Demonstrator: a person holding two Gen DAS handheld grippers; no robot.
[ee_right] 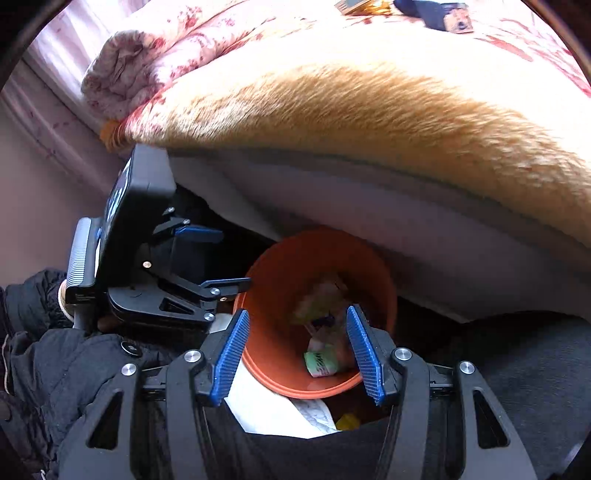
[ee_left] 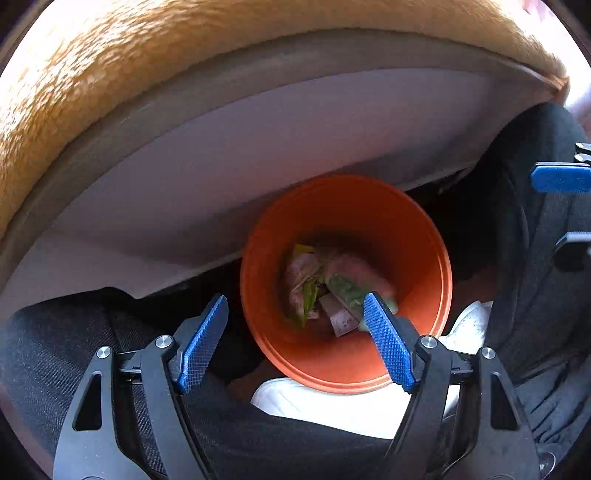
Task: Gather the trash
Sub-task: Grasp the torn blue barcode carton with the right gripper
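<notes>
An orange bucket [ee_left: 406,236] stands on the floor against the bed's side, between a person's legs. Crumpled wrappers [ee_left: 314,284], green and pink, lie at its bottom. My left gripper [ee_left: 295,332] hangs over the bucket's near rim, open, nothing between its blue pads [ee_left: 388,343]. In the right wrist view the same bucket [ee_right: 280,280] holds the wrappers, a green-and-white one [ee_right: 321,363] nearest. My right gripper [ee_right: 297,354] is open above the rim and empty. The left gripper [ee_right: 232,258] shows beside it, the right gripper [ee_left: 570,210] at the left view's edge.
A bed with a fuzzy orange blanket [ee_right: 369,118] and a floral quilt [ee_right: 147,55] overhangs the bucket. Small items [ee_right: 436,14] lie on top. White shoes [ee_left: 332,406] and dark trousers [ee_left: 55,350] flank the bucket. A yellow scrap [ee_right: 347,421] lies on the floor.
</notes>
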